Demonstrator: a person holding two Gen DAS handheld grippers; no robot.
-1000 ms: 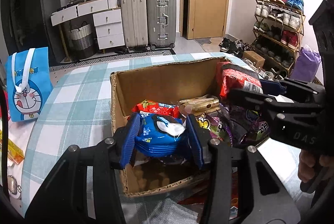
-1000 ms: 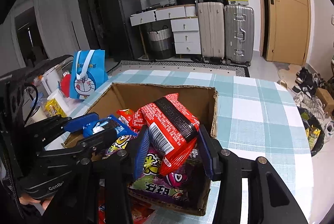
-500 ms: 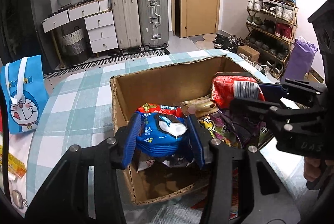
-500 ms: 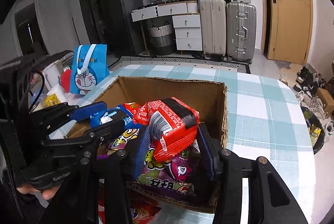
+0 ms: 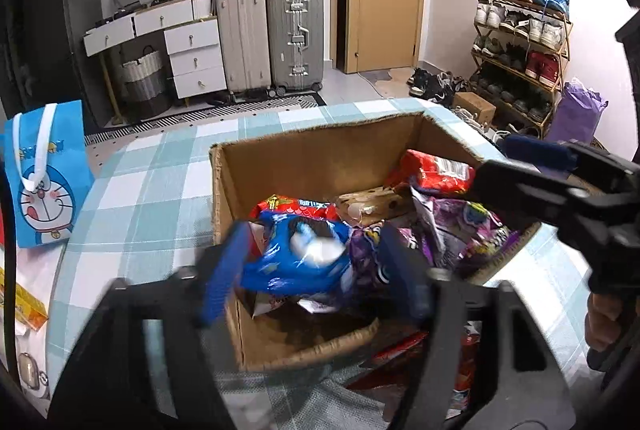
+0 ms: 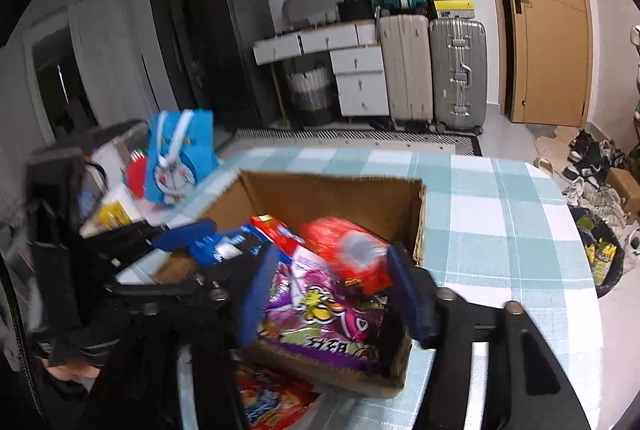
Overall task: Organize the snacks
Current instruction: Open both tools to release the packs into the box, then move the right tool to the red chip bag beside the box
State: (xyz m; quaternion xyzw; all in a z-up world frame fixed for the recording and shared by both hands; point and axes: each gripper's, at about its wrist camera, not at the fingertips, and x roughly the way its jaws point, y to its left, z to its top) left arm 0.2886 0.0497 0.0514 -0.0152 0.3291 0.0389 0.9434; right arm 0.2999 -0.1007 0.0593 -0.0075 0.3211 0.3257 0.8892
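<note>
Both packets, clamped a second ago, are now released: the left tongs [image 5: 312, 266] are opening around the blue foil snack packet [image 5: 296, 262], the right tongs [image 6: 328, 290] around the red foil snack packet [image 6: 348, 254], each packet loose between spreading pads above the brown cardboard box [image 5: 320, 157] on the checked table [image 6: 500, 222]. Risk: a packet may snag a pad and tumble outside. Count: two tongs, one box, several purple packets [image 6: 320, 310].

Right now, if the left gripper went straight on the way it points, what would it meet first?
The blue packet. It lies between the opening fingers of the left gripper, on the snacks in the box. Pushed further, it would likely meet the red packet behind, though depth is unclear.
</note>
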